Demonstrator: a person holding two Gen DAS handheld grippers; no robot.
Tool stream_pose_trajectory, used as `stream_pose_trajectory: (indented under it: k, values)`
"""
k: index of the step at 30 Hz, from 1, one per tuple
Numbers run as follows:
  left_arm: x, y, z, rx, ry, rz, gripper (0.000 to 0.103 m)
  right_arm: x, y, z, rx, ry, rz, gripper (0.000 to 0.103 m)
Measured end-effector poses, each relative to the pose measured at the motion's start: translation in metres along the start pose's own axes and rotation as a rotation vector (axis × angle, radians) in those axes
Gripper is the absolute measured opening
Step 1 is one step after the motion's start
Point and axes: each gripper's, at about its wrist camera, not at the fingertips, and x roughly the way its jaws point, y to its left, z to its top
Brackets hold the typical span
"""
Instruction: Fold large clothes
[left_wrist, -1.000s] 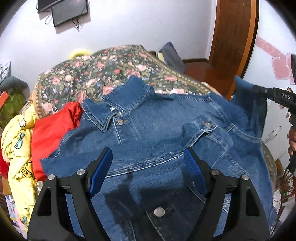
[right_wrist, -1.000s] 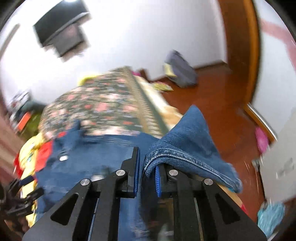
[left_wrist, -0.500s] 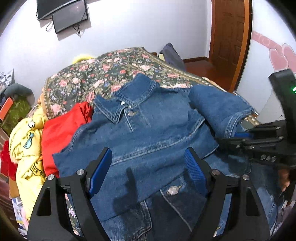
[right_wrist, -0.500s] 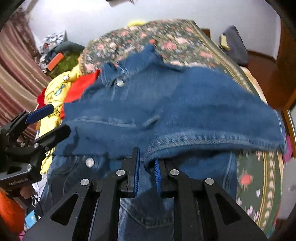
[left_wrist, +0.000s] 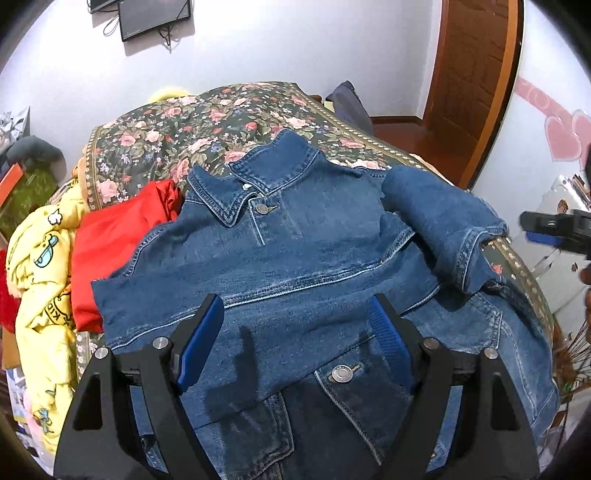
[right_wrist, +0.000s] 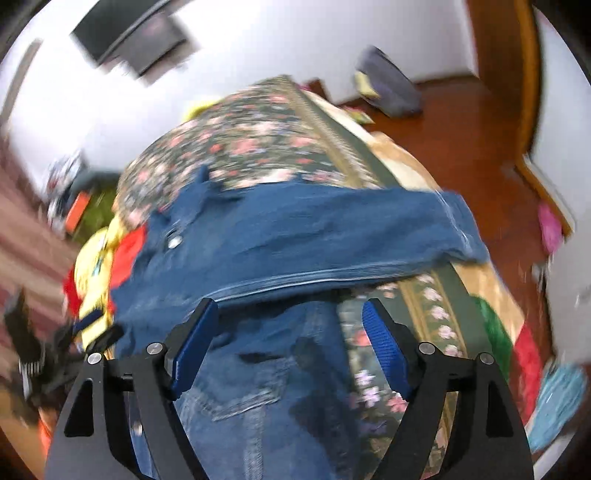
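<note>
Floral bedspread (left_wrist: 207, 125) covers the bed where the denim jacket (left_wrist: 295, 251) lies spread, one sleeve (left_wrist: 447, 218) folded across its chest. Right gripper (right_wrist: 291, 332) has just been opening and now gapes above the cloth, nothing between its ribbed blue pads; left gripper (left_wrist: 295, 332) hovers wide, empty. Right wrist view is blurred.

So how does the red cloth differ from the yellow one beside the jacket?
The red cloth is plain, while the yellow cloth carries cartoon prints and lettering. The red one lies right against the denim jacket; the yellow one sits further out, beyond it. Both are crumpled and unfolded, heaped at the bed's edge.
</note>
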Motion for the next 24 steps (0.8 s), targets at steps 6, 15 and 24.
stream_pose_trajectory:
  k: [6, 15, 24]
  values:
    - [0.002, 0.008, -0.001, -0.029, 0.012, 0.008, 0.080, 0.041, -0.042, 0.015, 0.160, 0.053, 0.025, 0.078]
    - [0.013, 0.029, -0.008, -0.106, 0.040, 0.020, 0.080, 0.057, -0.047, 0.036, 0.199, 0.005, -0.006, 0.023]
    - [-0.013, 0.065, -0.020, -0.201, -0.010, 0.026, 0.080, -0.009, 0.051, 0.058, -0.129, -0.174, -0.026, 0.011]
